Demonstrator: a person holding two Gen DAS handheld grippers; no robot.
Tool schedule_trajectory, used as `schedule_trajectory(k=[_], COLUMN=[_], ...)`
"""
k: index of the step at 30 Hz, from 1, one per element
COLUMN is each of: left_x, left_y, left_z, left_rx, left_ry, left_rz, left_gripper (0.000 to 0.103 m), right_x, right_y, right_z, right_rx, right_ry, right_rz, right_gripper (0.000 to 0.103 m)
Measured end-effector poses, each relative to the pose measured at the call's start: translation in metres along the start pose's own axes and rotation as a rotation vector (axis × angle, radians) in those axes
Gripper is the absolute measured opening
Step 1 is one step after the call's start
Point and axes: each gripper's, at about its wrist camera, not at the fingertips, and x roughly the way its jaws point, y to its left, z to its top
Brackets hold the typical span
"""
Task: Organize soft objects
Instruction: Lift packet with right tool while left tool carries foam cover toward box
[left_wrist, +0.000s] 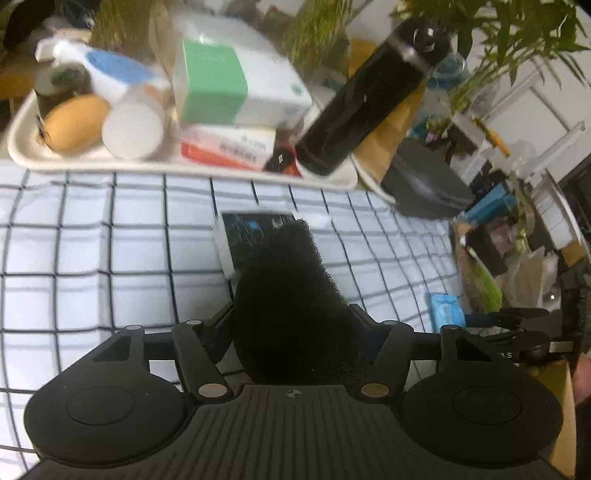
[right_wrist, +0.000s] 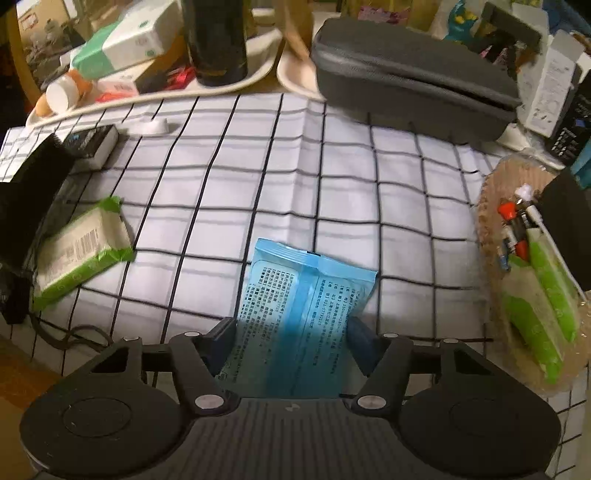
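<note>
Black sponge (left_wrist: 288, 302) in left jaws, blue wipes pack (right_wrist: 295, 317) in right jaws

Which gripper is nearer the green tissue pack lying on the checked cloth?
Left. In the right wrist view the sponge-holding left gripper sits just beside the green tissue pack; the right gripper is farther off, around the blue pack.

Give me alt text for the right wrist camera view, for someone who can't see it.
The right gripper has its fingers on either side of a blue wipes packet lying on a white checked cloth. A green tissue pack lies to the left, a woven basket of small items to the right, and a grey zip case behind.
</note>
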Motion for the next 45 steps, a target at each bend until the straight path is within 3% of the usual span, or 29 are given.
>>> schedule_trajectory(k=[7, 11, 26, 30, 35, 45], left_x=[-0.025, -0.029, -0.102, -0.117, -0.136, -0.174], left_y=[-0.007, -0.007, -0.025, -0.031, -0.041, -0.081], left_z=[0.002, 0.001, -0.022, -0.031, -0.037, -0.051], left_rx=[0.033, 0.049, 0.103, 0.095, 0.102, 0.213], left_ry=[-0.113, -0.134, -0.396, -0.431, -0.447, -0.456], left_rz=[0.027, 0.055, 0.139, 0.135, 0.127, 0.114], left_gripper=[0.062, 0.061, 0.061, 0.061, 0.061, 0.061], right_x=[-0.039, -0.064, -0.128, -0.147, -0.162, -0.190], right_y=[-0.007, -0.011, -0.018, -0.017, -0.016, 0.015], right_z=[0.009, 0.012, -0.003, -0.010, -0.019, -0.039], right_rx=[0.021, 0.020, 0.078, 0.100, 0.113, -0.030], right_ry=[-0.144, -0.217, -0.392, -0.440, -0.474, -0.526], right_rz=[-0.019, -0.033, 0.061, 0.119, 0.289, 0.409], right_gripper=[0.067, 0.067, 0.067, 0.067, 0.067, 0.067])
